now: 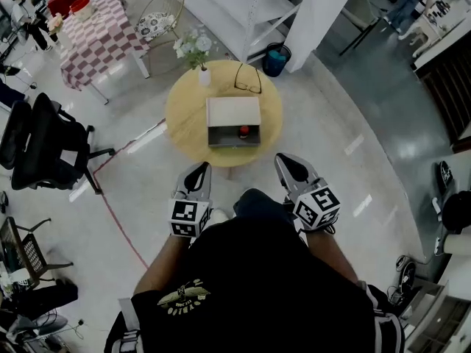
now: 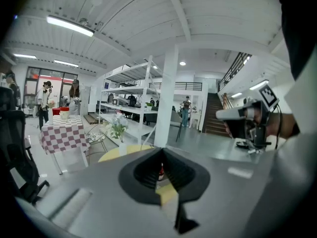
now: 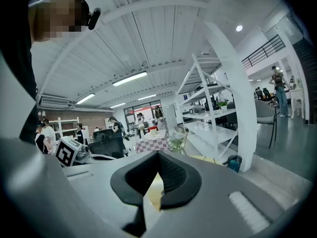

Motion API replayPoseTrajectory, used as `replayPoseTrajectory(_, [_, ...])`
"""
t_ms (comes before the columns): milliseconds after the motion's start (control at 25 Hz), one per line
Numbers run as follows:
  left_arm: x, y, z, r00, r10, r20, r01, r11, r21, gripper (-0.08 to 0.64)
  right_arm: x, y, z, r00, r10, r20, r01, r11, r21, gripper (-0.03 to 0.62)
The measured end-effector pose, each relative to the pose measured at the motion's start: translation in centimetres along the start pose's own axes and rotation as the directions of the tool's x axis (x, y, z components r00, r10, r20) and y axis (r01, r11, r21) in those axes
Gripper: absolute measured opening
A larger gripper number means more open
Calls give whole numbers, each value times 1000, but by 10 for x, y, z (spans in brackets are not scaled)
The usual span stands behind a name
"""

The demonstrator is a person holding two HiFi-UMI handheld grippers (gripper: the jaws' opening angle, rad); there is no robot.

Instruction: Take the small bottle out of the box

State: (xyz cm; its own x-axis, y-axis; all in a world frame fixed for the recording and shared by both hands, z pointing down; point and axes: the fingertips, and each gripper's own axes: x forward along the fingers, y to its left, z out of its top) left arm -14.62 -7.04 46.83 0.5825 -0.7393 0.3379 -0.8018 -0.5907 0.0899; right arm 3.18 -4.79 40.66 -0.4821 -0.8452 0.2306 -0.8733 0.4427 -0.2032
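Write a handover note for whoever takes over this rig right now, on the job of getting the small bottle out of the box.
Left hand-held gripper: shut, empty, held short of the table.
Right hand-held gripper: shut, empty, likewise.
Small red-topped bottle: inside the open front of the white box, which sits on the round yellow wooden table.
Done: nothing; the bottle is untouched.
Left: step closer, open one gripper, grasp the bottle, draw it out of the box.
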Motion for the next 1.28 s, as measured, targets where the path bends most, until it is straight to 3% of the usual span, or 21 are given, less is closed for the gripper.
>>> replayPoseTrajectory(240, [-2,-4,1,1000,-28,2,28,1000,-12,0,-3,5,5,1000,12,6,-12,1000,9,8])
replayPoseTrajectory(600, [-8,13,5,1000,27,-7,-28,999,-27,0,14,18,18,998,67,10,-67,997,-36,8])
replayPoseTrajectory(920, [39,-11,-5,998,-1,-66,0,1000,-20,0,8,-38,-2,999,28,17,-29,999,44,8])
replayPoseTrajectory(1080, [64,-24,7,994,29,-108,-33,999,-32,0,19,-69,-5,998,67,-14,-65,995,75,8])
replayPoseTrajectory(1280, [103,-29,36,992,97,-81,-100,995,-30,0,41,-108,12,991,132,0,-132,988,86,8])
